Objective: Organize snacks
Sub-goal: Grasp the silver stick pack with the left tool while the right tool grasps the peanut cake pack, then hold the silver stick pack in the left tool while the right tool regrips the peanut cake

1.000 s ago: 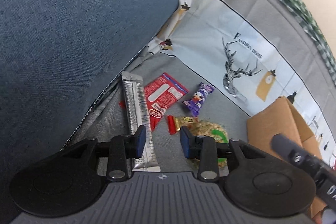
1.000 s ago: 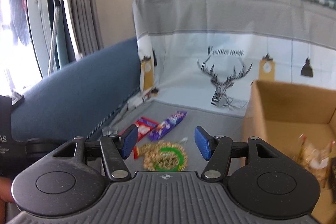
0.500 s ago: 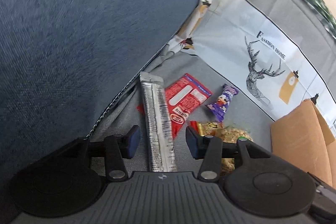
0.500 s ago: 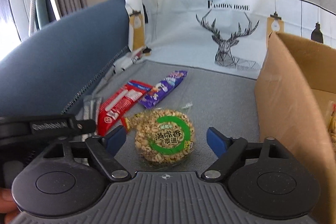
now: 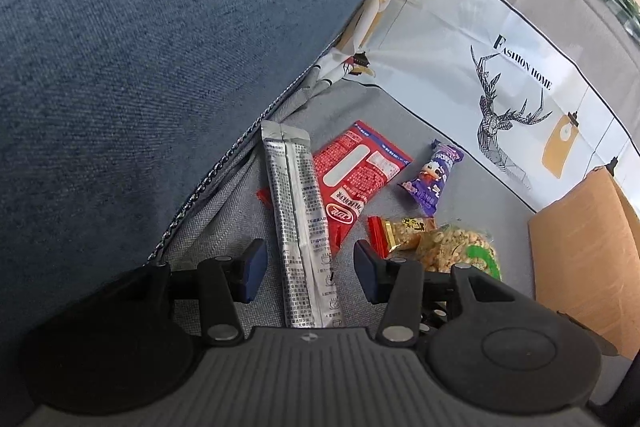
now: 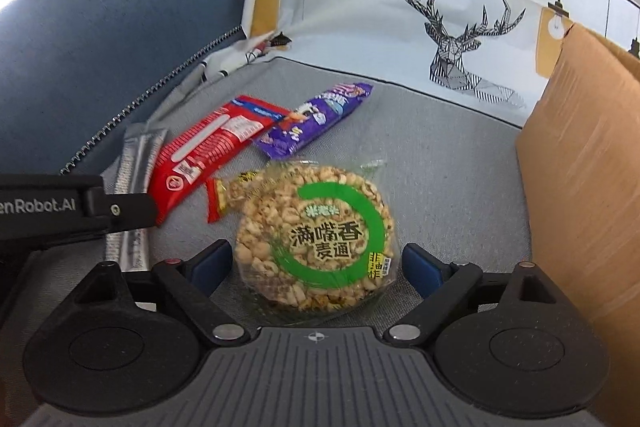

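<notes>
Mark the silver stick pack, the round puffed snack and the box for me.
Silver stick pack (image 5: 298, 227), left wrist view, mid-length.
Round puffed snack (image 6: 316, 239), right wrist view, label centre.
Box (image 6: 584, 163), right wrist view, near wall.

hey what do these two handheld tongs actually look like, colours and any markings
Both tongs, left and right, look alike: matte black bodies with two round discs, a grey ribbed centre plate with a small crosshair mark, silver pivot screws, and blue fingertip pads. The left one's side carries white "enRobot.AI" lettering, cut off at the picture edge. No sleeves show.
</notes>
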Motion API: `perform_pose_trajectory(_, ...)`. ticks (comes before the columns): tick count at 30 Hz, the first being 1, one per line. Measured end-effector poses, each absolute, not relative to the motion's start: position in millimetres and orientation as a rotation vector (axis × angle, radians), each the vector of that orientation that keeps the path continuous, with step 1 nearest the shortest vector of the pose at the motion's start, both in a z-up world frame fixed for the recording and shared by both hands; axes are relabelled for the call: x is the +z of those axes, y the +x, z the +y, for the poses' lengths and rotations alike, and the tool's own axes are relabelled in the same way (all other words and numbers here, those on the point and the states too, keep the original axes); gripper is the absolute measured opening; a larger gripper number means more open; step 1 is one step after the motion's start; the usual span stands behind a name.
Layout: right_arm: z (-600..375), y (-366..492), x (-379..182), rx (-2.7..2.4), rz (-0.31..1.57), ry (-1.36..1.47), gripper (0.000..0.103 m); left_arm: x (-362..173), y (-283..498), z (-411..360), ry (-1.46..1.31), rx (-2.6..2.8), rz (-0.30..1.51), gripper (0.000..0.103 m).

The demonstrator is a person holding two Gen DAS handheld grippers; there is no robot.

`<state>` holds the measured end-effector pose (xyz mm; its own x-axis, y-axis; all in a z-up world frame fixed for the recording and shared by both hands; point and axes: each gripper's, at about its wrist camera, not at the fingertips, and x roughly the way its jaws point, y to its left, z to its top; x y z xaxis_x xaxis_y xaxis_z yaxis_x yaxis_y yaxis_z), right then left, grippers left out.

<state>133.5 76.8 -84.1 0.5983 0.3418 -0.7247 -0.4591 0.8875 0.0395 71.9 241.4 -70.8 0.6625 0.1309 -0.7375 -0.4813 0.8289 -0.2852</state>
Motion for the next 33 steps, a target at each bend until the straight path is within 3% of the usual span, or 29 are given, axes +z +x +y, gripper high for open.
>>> perform_pose_trajectory(2, 75.5, 133.0, -85.0, 0.479, 0.801, -0.151, 0.080, -71.7, 73.7, 240.2, -0.483, 0.360, 0.782, 0.053)
perform_pose_trajectory(11, 65.3, 120.5, -67.2, 0.504, 0.755, -0.180, 0.080, -74.3, 79.6, 231.6, -0.398, 0.358, 0.807, 0.051)
perform_pose_trajectory(17, 46.1, 89.5, -40.5, 0.560, 0.734, -0.185, 0.080, -74.7, 81.7, 218.9, -0.261, 0.369, 0.836, 0.030)
perform_pose_trajectory(20, 34.4, 65.3, -31.2, 0.593, 0.728, -0.183, 0.080, -73.3, 77.0, 220.5, -0.261, 0.365, 0.841, 0.026)
perform_pose_trajectory(33, -3.2, -14.5, -35.8, 0.664, 0.739, -0.230, 0.080, -30.5, 24.1, 213.7, -0.371, 0.170, 0.706, 0.025)
